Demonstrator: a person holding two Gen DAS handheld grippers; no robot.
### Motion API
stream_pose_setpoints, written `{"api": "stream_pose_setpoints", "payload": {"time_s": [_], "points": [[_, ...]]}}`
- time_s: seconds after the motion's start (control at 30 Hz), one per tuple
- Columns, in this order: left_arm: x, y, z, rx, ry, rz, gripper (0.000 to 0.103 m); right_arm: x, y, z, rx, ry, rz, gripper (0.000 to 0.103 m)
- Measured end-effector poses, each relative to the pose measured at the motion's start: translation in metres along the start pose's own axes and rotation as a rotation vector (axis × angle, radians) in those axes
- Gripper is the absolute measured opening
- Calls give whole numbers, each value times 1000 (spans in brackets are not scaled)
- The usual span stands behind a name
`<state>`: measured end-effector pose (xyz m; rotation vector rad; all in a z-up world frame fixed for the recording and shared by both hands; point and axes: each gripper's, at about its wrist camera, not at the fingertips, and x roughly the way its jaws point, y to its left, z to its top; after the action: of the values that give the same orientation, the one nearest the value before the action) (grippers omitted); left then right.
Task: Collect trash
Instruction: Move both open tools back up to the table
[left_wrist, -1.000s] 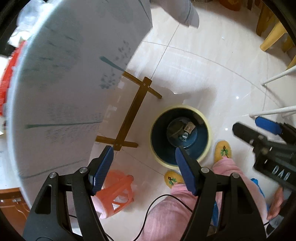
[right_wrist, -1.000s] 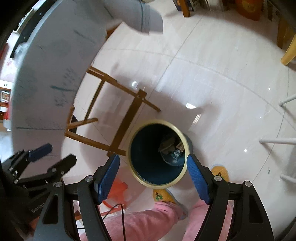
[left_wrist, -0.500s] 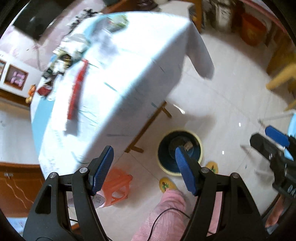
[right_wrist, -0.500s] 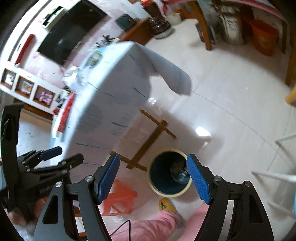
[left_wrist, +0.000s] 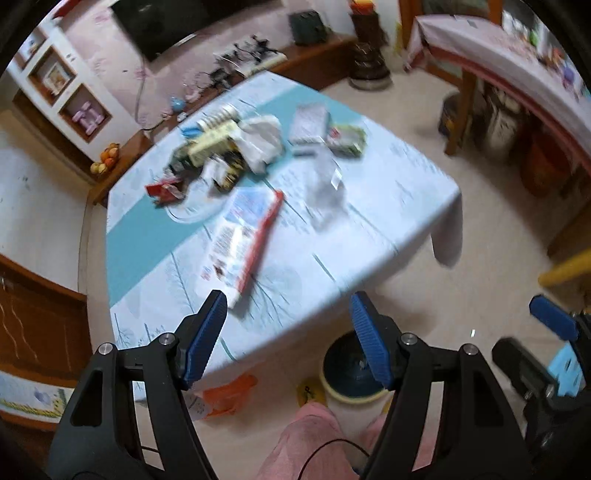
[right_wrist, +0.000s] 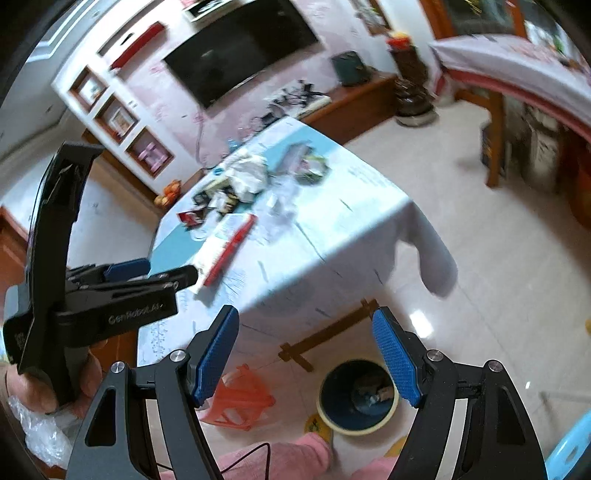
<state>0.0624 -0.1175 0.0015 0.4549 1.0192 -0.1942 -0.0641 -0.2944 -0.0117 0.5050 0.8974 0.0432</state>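
Note:
A heap of wrappers and crumpled paper (left_wrist: 229, 155) lies at the far end of a table under a pale blue cloth (left_wrist: 369, 229). A long red and white package (left_wrist: 243, 236) lies nearer to me, also in the right wrist view (right_wrist: 225, 247). On the floor below the table's near edge stands a dark blue bin with a cream rim (left_wrist: 354, 400) (right_wrist: 354, 430), with some scraps inside. My left gripper (left_wrist: 286, 306) hangs high above the table edge, open and empty. My right gripper (right_wrist: 304, 317) is also open and empty, above the bin and table corner.
An orange plastic stool (right_wrist: 240, 402) sits under the table beside the bin. The person's pink trouser legs (left_wrist: 314, 435) and slippers are next to the bin. A TV (right_wrist: 240, 51) and low cabinet line the far wall. A second covered table (left_wrist: 498, 48) stands at right.
Both grippers have risen well above the bin, and the views now take in the table top with its trash. The jaws keep the same width.

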Motion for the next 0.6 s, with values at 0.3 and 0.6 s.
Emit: {"api": "stream_pose_setpoints", "payload": {"time_s": [0.3, 0.6], "points": [[4, 94, 36, -189, -69, -21, 67, 46, 54, 50, -115, 56, -7, 76], [78, 188, 63, -277, 13, -28, 67, 138, 79, 110, -50, 129, -47, 76]]}}
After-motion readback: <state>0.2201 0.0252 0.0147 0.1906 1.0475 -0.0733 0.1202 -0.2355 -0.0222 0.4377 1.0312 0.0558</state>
